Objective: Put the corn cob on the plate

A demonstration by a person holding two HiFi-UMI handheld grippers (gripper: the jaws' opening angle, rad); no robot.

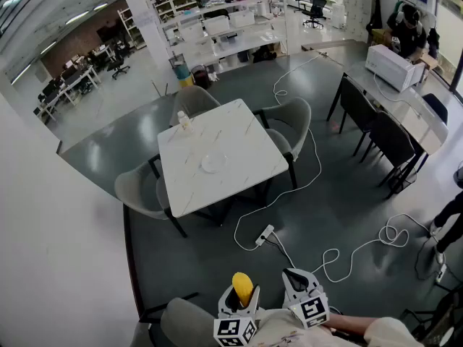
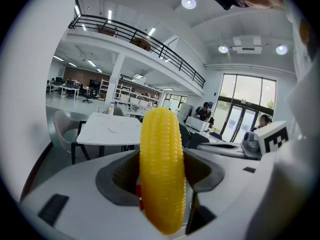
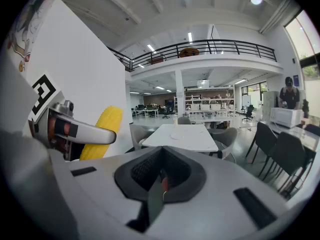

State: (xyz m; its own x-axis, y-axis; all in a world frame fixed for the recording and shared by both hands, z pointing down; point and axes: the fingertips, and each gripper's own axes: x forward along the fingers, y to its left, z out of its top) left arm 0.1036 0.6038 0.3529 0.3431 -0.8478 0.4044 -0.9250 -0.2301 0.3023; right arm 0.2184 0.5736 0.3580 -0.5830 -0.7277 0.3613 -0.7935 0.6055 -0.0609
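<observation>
Corn cob [image 2: 161, 169] base hidden in left tool [image 1: 241, 303].

The corn cob [image 2: 161, 154] is coloured bright yellow, with rows of kernels. The left tongs [image 2: 161, 191] and right tongs [image 3: 160, 178] are finished in pale grey, with dark grey pads. Their marker cubes [image 1: 235, 331] are patterned in black and white squares. The worktop [image 1: 239, 132] is white and faintly veined, and the plate [image 1: 213, 163] is whitish. The floor [image 1: 347, 208] is dark grey, crossed by a white cable [image 1: 289, 186].
</observation>
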